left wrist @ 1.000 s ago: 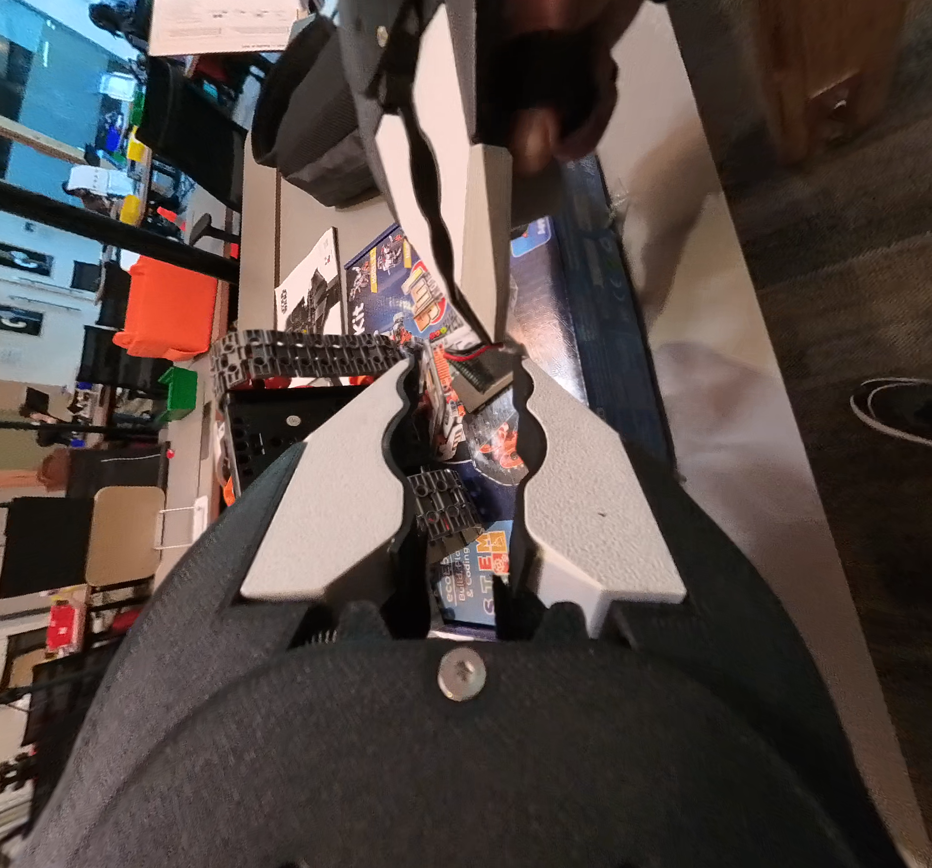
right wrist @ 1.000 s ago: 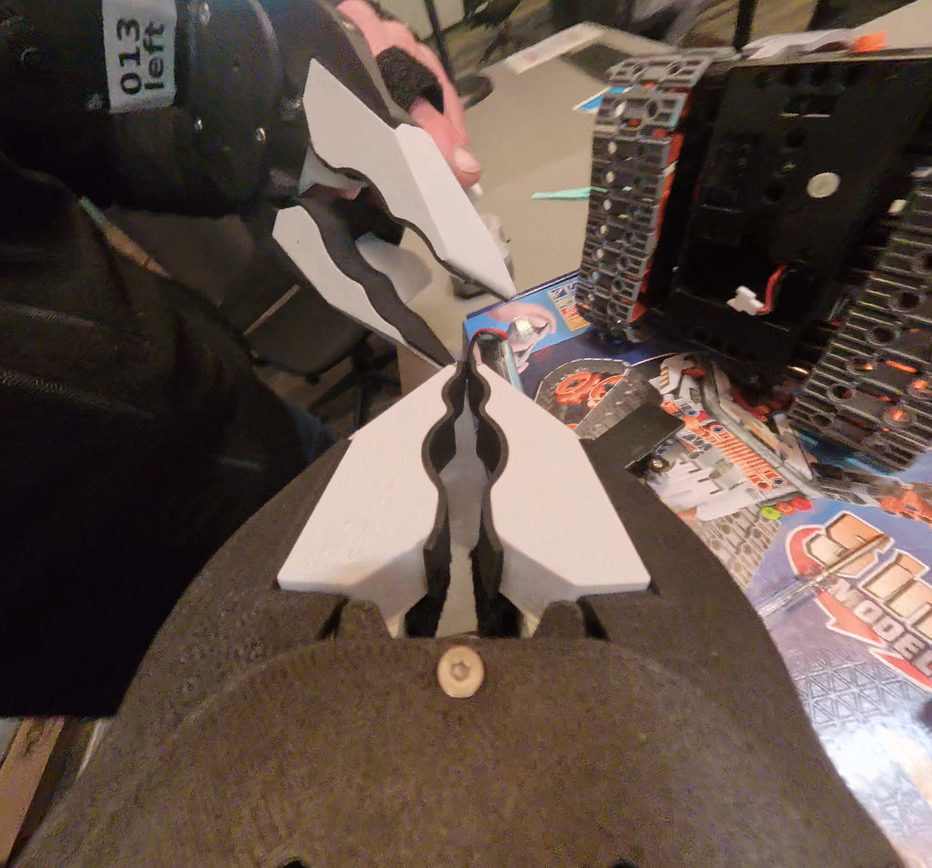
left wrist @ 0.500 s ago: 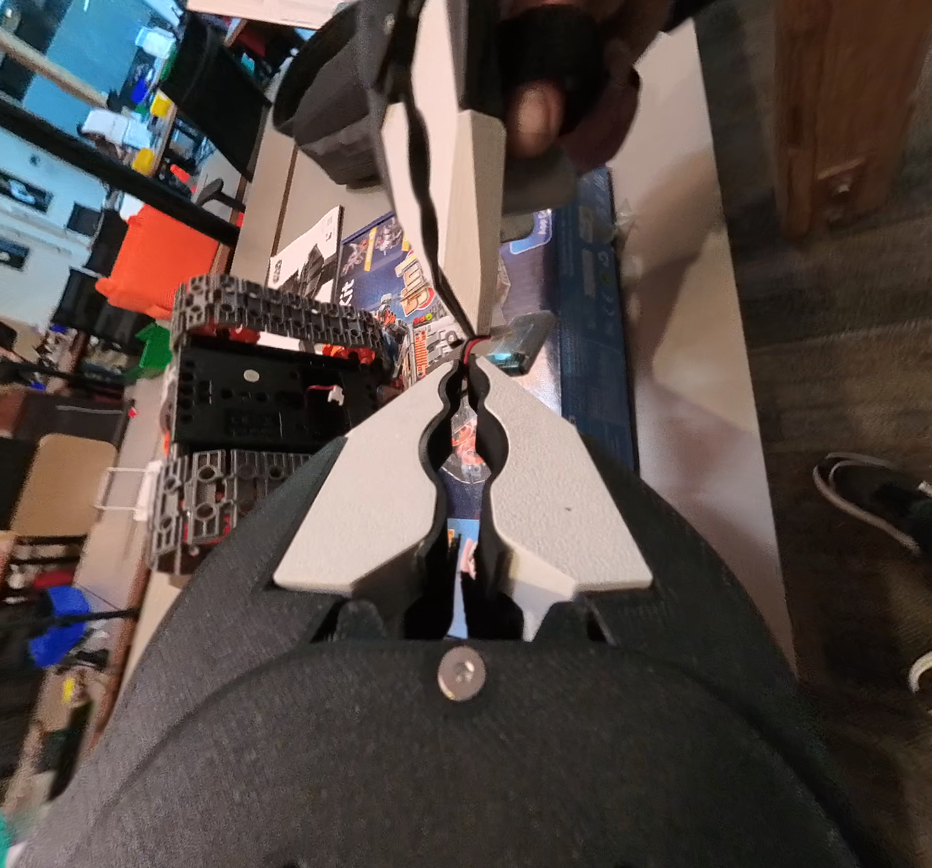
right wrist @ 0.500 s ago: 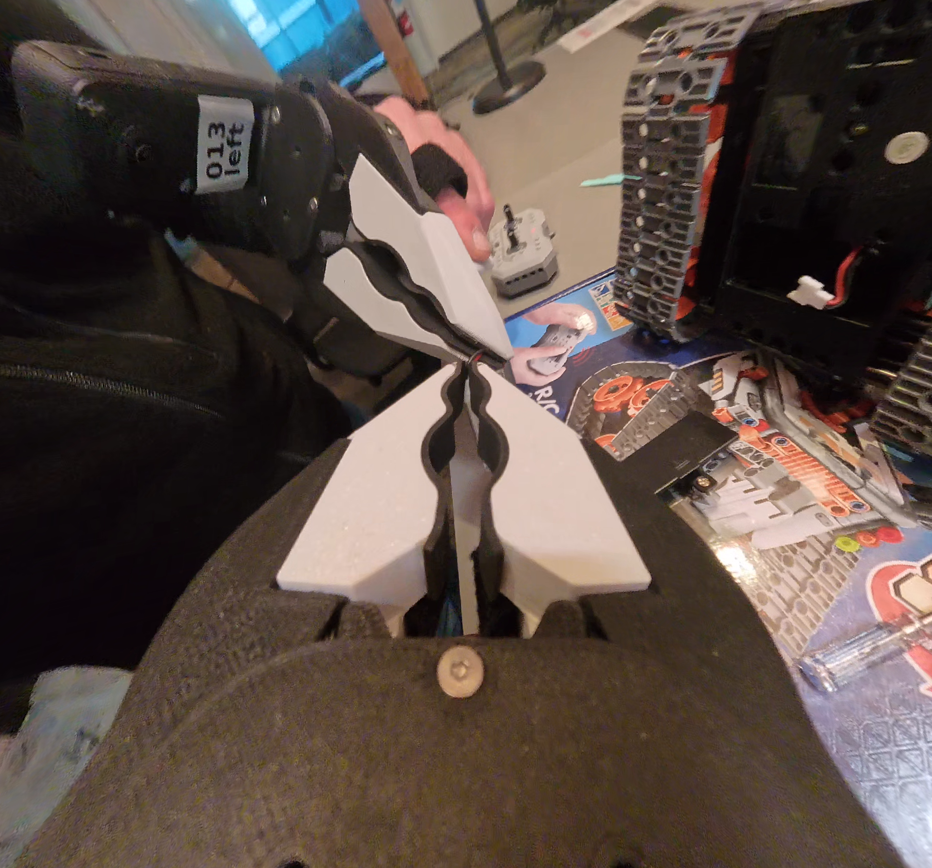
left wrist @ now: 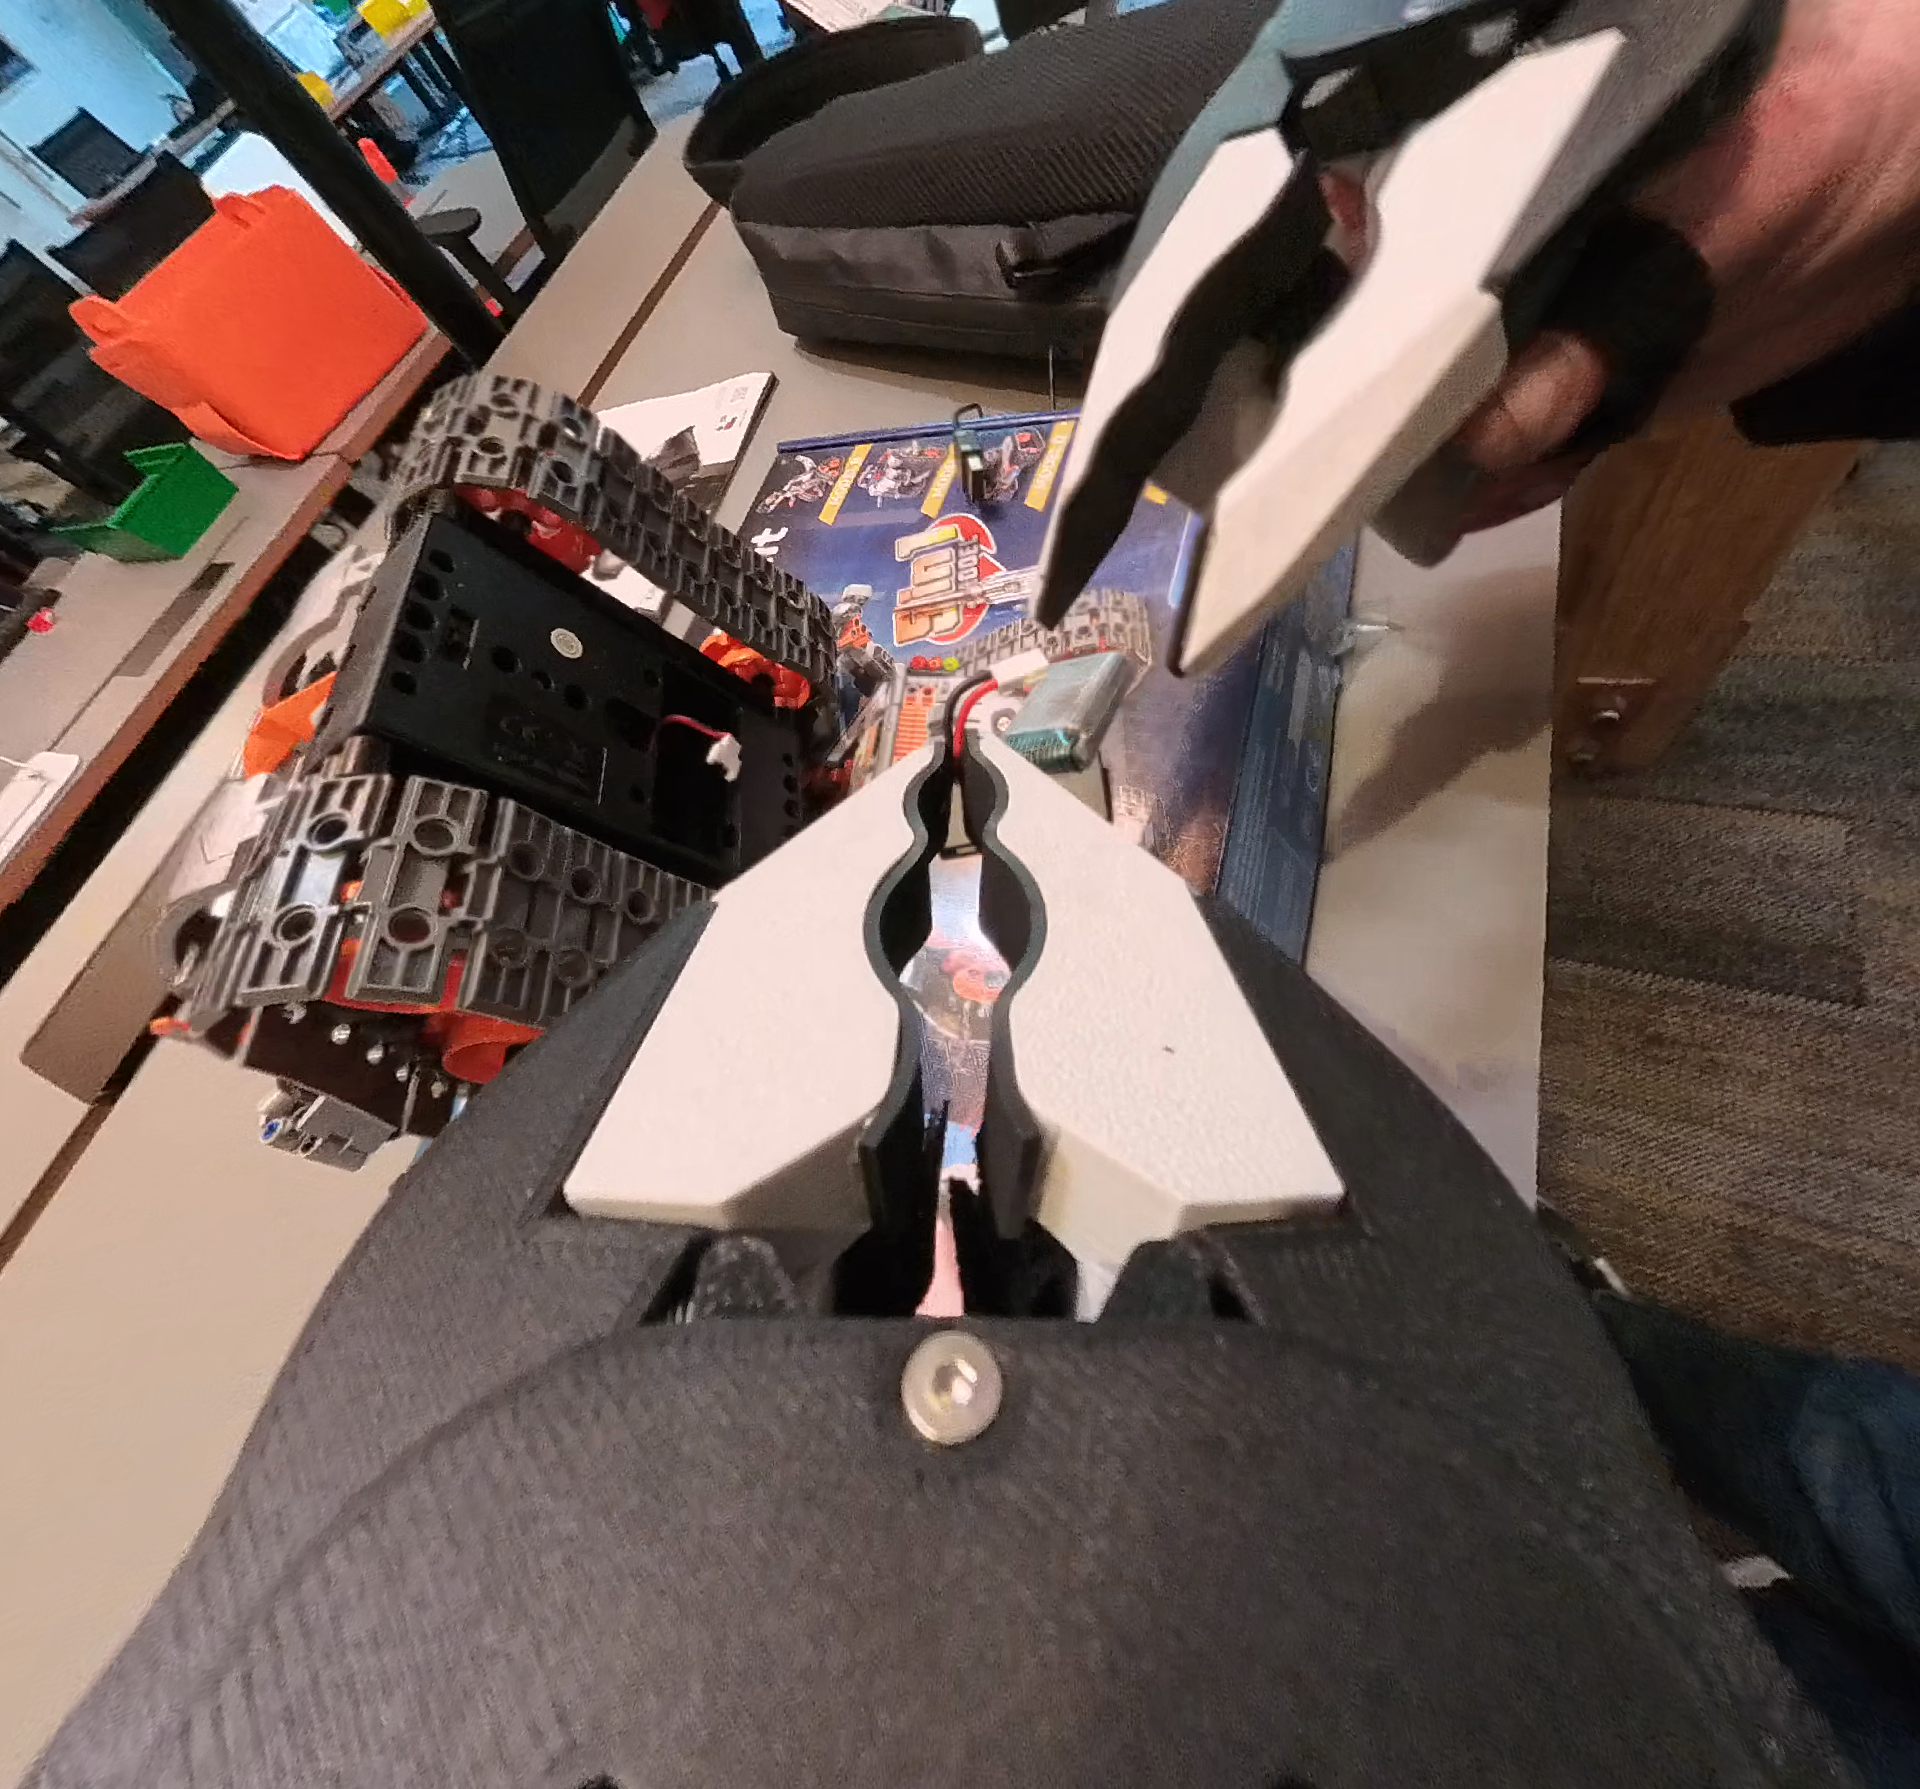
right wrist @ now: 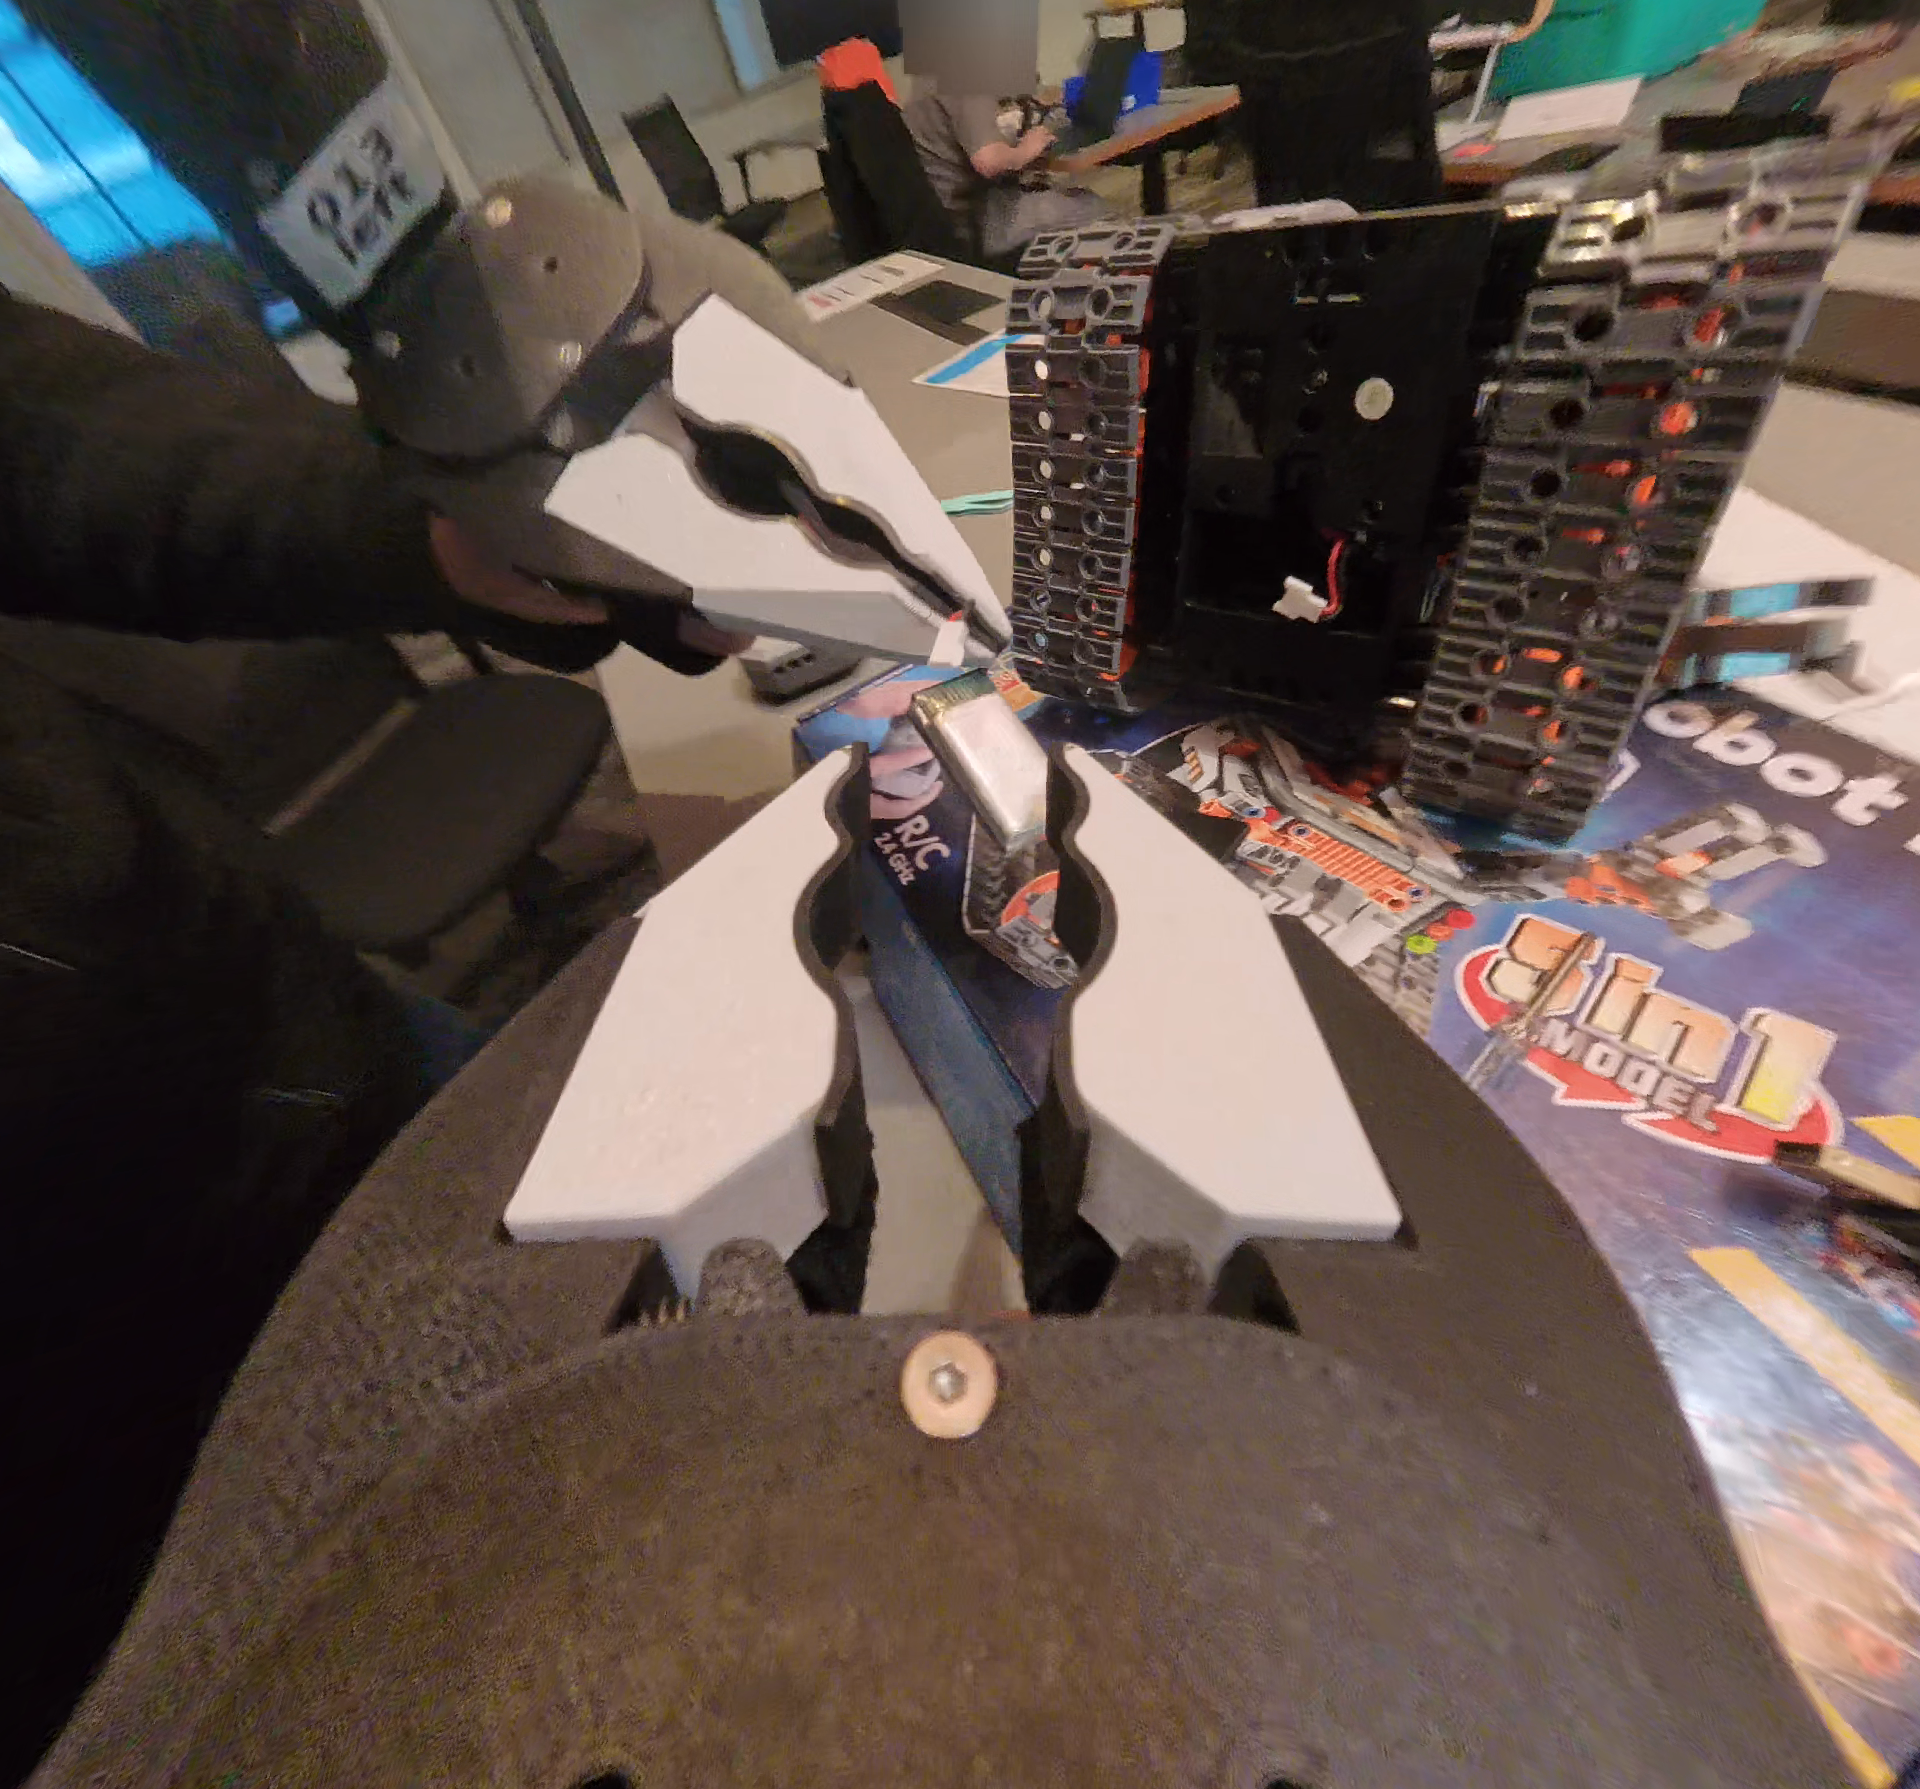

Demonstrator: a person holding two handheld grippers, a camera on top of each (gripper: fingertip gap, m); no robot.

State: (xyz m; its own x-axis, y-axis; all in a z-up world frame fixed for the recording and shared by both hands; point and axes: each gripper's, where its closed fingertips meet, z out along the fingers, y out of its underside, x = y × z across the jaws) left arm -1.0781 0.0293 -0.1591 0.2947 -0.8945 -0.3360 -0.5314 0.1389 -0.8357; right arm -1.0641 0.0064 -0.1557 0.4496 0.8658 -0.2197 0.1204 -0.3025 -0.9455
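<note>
Left wrist view: left gripper is clenched on the red-and-black wire of a small silver battery pack, same pinch as half a second ago. The change is on the other side. The right gripper was pressed closed at that same wire half a second ago. Now its fingers are spread and it has lifted off, hovering just above and beyond the left tips and touching nothing. So the pack now hangs from the left pinch alone.

Right wrist view: right gripper is released, and the battery pack shows tilted in the gap between its fingers without touching them. The pack dangles just below the left gripper tips. Can't tell if its low end rests on the printed blue box.

The pack is flat, foil-wrapped and rounded at the corners, with a short lead. The black tracked vehicle stands on the box just beyond the right gripper, its bay open and a white plug loose inside.
</note>
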